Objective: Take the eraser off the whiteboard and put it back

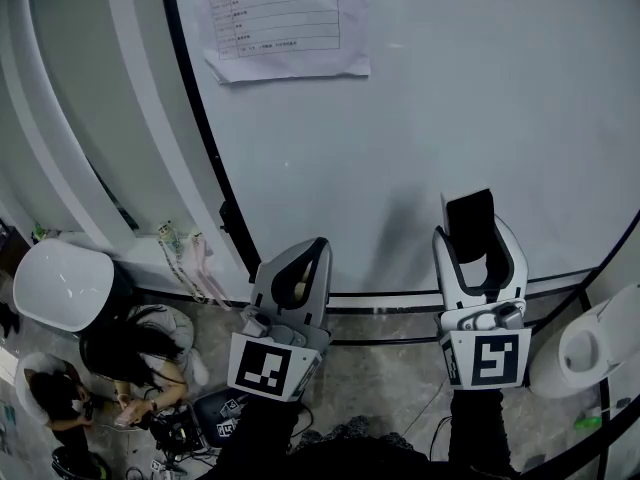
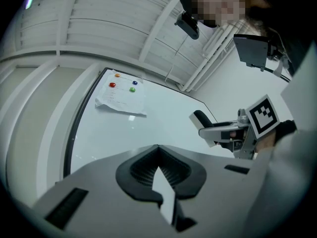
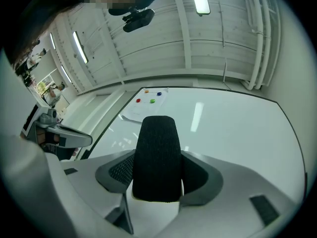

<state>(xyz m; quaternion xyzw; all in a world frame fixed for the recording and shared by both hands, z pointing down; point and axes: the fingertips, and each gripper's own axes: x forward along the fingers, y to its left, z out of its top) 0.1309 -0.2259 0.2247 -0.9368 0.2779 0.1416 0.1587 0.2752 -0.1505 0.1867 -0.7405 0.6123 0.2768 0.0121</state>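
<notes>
Pinching the eraser (image 3: 157,157) just in front of the whiteboard (image 1: 480,88), the right gripper (image 1: 480,253) should press it flat against the whiteboard before letting go; the left gripper (image 2: 158,162) hangs pressed together, empty.

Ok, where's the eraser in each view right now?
Head view: eraser lower right, in the right gripper.
Left gripper view: right of middle, black tip.
Right gripper view: centre, between its jaws.
Shared landmark: the paper sheet pinned on the whiteboard.
</notes>
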